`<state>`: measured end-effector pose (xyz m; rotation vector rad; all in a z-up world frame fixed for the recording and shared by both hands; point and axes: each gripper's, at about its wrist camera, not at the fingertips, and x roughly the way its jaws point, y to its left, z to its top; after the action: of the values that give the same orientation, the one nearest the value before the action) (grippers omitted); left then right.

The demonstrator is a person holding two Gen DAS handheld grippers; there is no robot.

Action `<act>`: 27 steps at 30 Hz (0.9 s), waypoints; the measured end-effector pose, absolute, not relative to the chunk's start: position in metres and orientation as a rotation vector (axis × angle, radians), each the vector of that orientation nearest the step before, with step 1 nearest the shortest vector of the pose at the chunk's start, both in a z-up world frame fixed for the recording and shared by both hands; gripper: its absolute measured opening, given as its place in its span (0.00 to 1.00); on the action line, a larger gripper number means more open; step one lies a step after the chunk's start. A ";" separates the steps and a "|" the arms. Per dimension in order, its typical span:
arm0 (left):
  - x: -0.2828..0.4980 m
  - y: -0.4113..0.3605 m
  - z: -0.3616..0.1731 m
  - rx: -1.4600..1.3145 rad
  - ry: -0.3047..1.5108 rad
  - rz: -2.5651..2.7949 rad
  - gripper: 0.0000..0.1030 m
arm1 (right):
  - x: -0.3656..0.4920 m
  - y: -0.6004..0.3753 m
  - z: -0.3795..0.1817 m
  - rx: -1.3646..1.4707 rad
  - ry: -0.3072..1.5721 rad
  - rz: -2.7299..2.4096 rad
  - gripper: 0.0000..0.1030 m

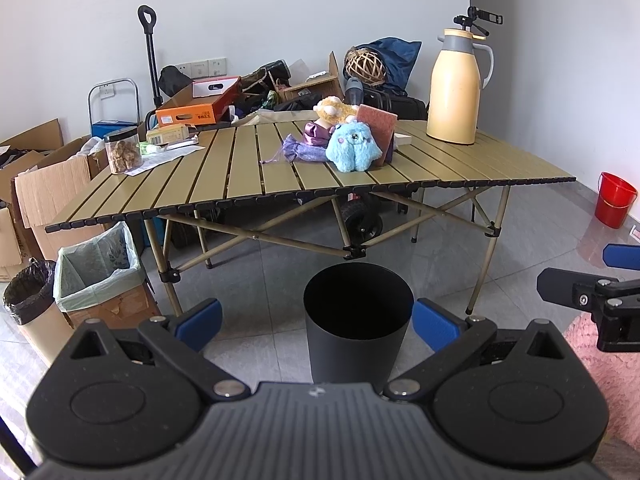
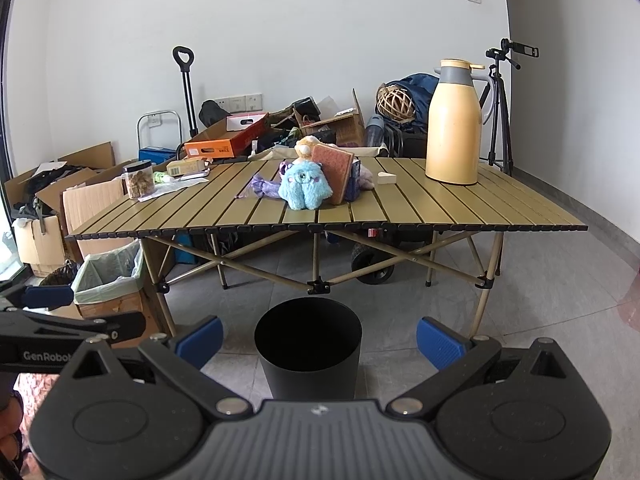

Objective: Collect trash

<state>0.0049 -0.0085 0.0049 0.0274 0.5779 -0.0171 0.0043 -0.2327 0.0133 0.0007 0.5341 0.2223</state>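
Observation:
A black round bin (image 1: 357, 312) stands on the floor in front of the slatted folding table (image 1: 248, 184); in the right wrist view the bin (image 2: 308, 344) sits just ahead of my fingers. My left gripper (image 1: 318, 326) is open and empty, held above the floor near the bin. My right gripper (image 2: 320, 342) is open and empty too; it shows at the right edge of the left wrist view (image 1: 592, 280). On the table's left end lie crumpled white paper and wrappers (image 1: 168, 152) beside a clear jar of snacks (image 1: 123, 150).
The table also holds a blue plush toy (image 1: 352, 148), a purple pouch (image 1: 300, 152), a pink book (image 1: 378, 128) and a yellow thermos (image 1: 458, 88). A lined cardboard box (image 1: 100, 276) and a black-bagged bin (image 1: 28, 300) stand at left. A red bucket (image 1: 614, 200) stands at right.

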 end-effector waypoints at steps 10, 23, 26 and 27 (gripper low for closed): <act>0.014 -0.007 -0.002 0.038 0.581 -0.016 1.00 | 0.011 -0.230 0.009 0.000 0.534 0.220 1.00; 0.042 -0.014 -0.002 0.064 0.557 -0.025 1.00 | 0.041 -0.233 0.003 -0.007 0.514 0.205 1.00; 0.051 -0.016 -0.004 0.069 0.556 -0.033 1.00 | 0.051 -0.234 0.002 -0.002 0.507 0.199 1.00; 0.055 -0.017 -0.006 0.072 0.558 -0.037 1.00 | 0.054 -0.234 0.001 0.003 0.506 0.198 1.00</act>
<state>0.0547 -0.0169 -0.0059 0.0718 0.5580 -0.0371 0.0537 -0.2344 0.0011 0.0034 0.5055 0.1980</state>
